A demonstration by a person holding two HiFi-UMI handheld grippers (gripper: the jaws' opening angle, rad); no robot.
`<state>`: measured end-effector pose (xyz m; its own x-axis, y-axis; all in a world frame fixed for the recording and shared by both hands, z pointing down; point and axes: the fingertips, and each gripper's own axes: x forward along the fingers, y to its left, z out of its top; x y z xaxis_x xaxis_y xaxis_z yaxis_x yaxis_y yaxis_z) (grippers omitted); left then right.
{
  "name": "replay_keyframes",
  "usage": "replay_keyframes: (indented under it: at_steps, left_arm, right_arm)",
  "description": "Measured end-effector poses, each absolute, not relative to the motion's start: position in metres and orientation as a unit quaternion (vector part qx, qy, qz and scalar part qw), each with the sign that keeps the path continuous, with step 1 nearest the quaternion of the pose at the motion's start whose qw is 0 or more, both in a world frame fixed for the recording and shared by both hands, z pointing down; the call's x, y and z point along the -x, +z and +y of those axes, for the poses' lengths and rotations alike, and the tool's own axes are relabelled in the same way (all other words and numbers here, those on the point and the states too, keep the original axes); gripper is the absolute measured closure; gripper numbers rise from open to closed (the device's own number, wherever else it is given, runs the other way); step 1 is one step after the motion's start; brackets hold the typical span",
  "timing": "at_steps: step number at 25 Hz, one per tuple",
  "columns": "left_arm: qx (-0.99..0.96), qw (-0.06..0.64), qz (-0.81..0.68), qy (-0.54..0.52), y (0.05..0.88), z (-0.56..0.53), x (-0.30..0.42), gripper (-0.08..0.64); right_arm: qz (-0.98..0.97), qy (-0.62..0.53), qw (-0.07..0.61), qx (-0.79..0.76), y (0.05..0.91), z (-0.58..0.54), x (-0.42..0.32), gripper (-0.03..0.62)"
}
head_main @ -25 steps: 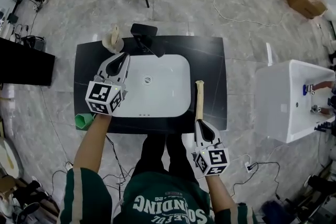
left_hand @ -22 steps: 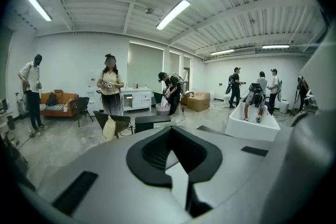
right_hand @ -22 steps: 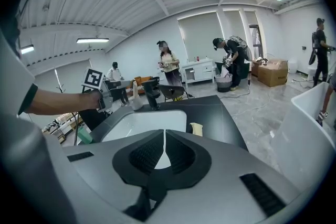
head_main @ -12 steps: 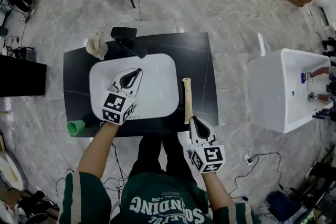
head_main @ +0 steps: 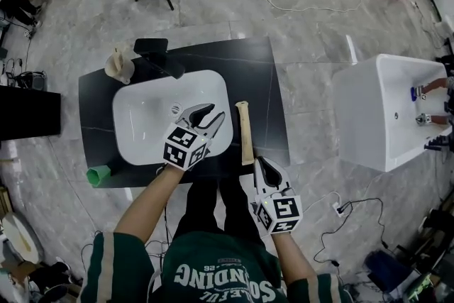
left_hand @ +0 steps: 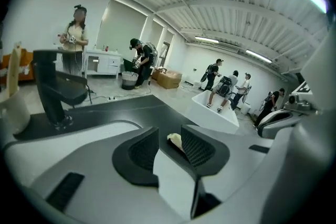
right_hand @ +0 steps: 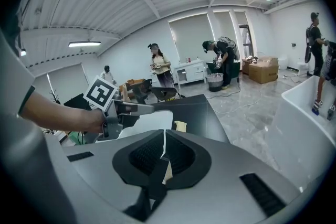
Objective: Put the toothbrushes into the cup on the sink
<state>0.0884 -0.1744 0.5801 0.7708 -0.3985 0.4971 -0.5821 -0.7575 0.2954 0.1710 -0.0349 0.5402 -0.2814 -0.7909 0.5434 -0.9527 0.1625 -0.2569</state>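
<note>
Toothbrush point(head_main: 245, 135) lay on the counter point(head_main: 266, 81) just right of the basin point(head_main: 145, 117), its near end clenched in the right claw point(head_main: 262, 163), while the left claw point(head_main: 216, 113), just opening and empty, hovered beside its head.

Tabletop point(head_main: 264, 81) is black with faint pale veining, basin point(head_main: 145, 120) plain white, tap point(head_main: 157, 57) black. Toothbrush point(head_main: 245, 135) near the tabletop's right edge: pale wood. Cream cup point(head_main: 118, 66) at the far-left corner, green cup point(head_main: 98, 174) at the near-left corner. Your sleeves point(head_main: 117, 266): dark green, white stripes. Floor point(head_main: 305, 32): grey marble.
</note>
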Motion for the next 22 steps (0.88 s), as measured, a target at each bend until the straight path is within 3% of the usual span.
replay_keyframes:
  at_steps: [9, 22]
  left_arm:
    - [-0.858, 0.378, -0.266, 0.225, 0.621, -0.161, -0.138, 0.411]
    - [-0.765, 0.533, -0.302, 0.198, 0.66, -0.172, -0.167, 0.393]
  right_arm:
    - [-0.75, 0.288, 0.141, -0.579, 0.541, -0.033, -0.189, 0.549]
    - [-0.761, 0.282, 0.155, -0.563, 0.543, -0.022, -0.21, 0.549]
